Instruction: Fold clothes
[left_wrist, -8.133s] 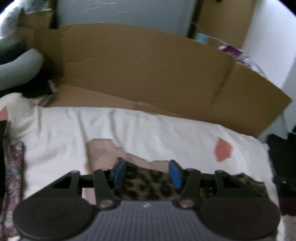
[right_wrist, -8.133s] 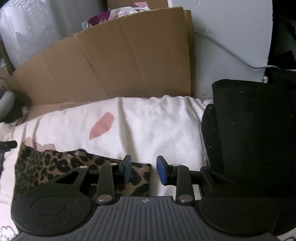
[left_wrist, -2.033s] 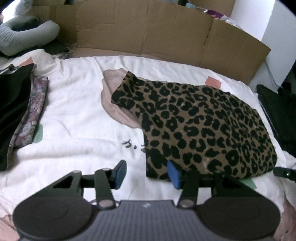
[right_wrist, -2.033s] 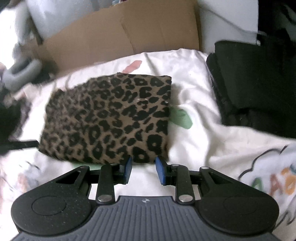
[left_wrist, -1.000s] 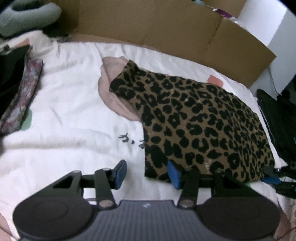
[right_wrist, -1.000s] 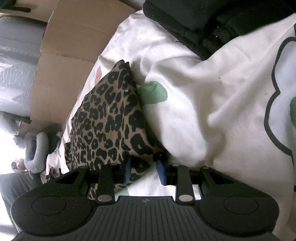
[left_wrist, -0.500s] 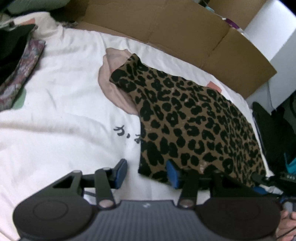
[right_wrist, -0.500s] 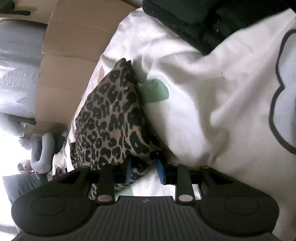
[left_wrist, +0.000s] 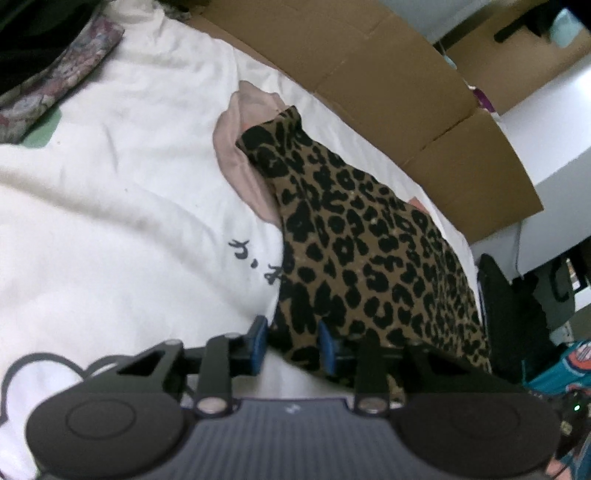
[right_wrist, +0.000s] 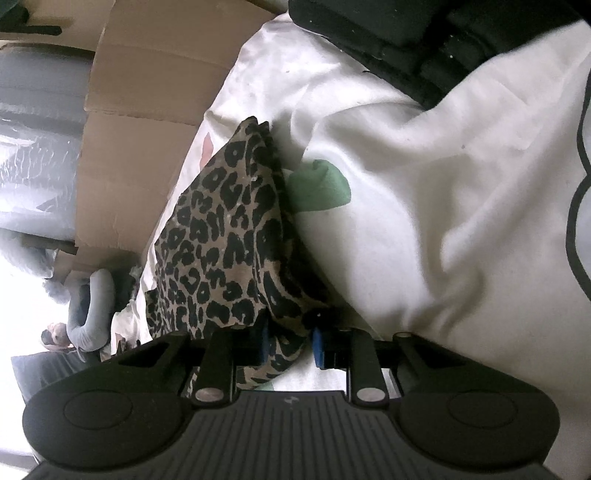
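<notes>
**Leopard garment held at two near corners**

Leopard-print garment (left_wrist: 373, 251) is seen folded into a rough rectangle on a white printed sheet (left_wrist: 110, 206), its far corner lying over a pink patch (left_wrist: 236, 155) printed on that sheet. Dark script marks are noted on the sheet just beside the garment's left edge.

Left gripper (left_wrist: 291, 343): the near left corner of the garment is taken between the blue fingertips (left_wrist: 258, 338). The jaws stand partly apart, with fabric filling the gap; the corner appears lifted slightly off the sheet.

Right gripper (right_wrist: 290, 341): this view is rolled sideways. The garment's other near corner is bunched between the blue pads (right_wrist: 318, 345), and cloth hangs down past them toward the gripper body. The jaws are closed against the fabric. The folded layers are seen edge-on, rising away from the gripper.

Surroundings recorded: a cardboard wall (left_wrist: 388, 74) runs along the far edge of the sheet; a floral patterned cloth (left_wrist: 55, 85) lies at the left of the left view; dark clothing (right_wrist: 424, 33) is piled past the garment's right side. A green patch (right_wrist: 317, 192) on the sheet sits just beside the garment in the right view.
</notes>
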